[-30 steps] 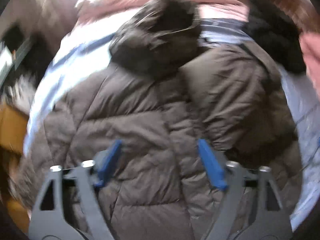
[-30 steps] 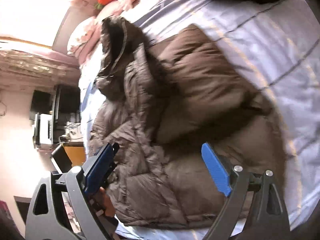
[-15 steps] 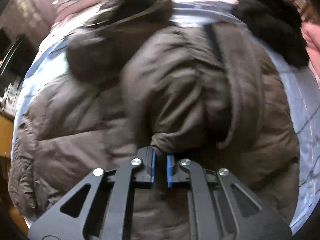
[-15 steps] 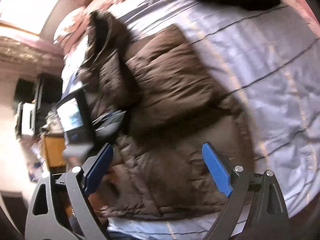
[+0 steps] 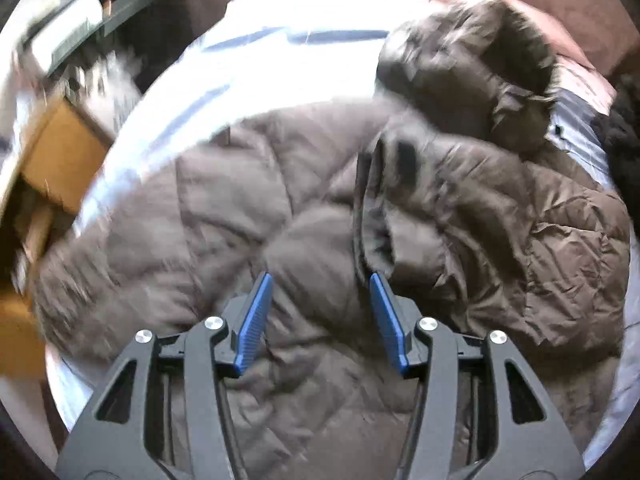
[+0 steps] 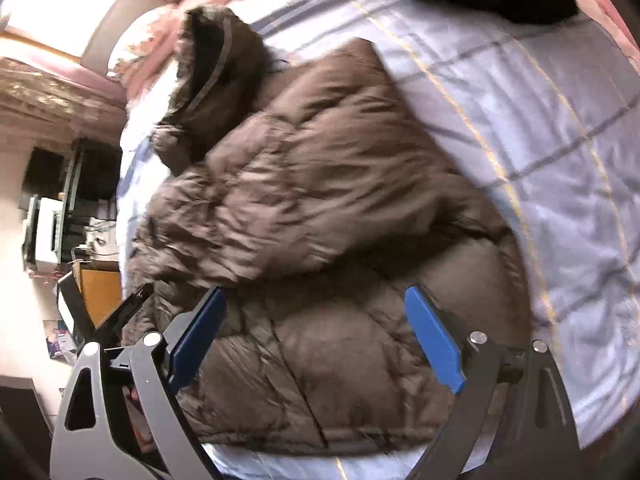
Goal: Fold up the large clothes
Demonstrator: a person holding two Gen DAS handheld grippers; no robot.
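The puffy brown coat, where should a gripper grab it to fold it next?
Probably the bottom hem of the brown coat, nearest the right gripper. Come from above at that near edge: it lies flat and free on the bedsheet, so it could lift toward the hood.

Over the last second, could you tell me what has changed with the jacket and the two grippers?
The left gripper closed on a fold of the brown puffer jacket, carried it across the body, and its jaws have just been opening; nothing is pinched between them now. The right gripper stayed open above the hem. The jacket remains on the checked bedsheet, hood toward the pillows.
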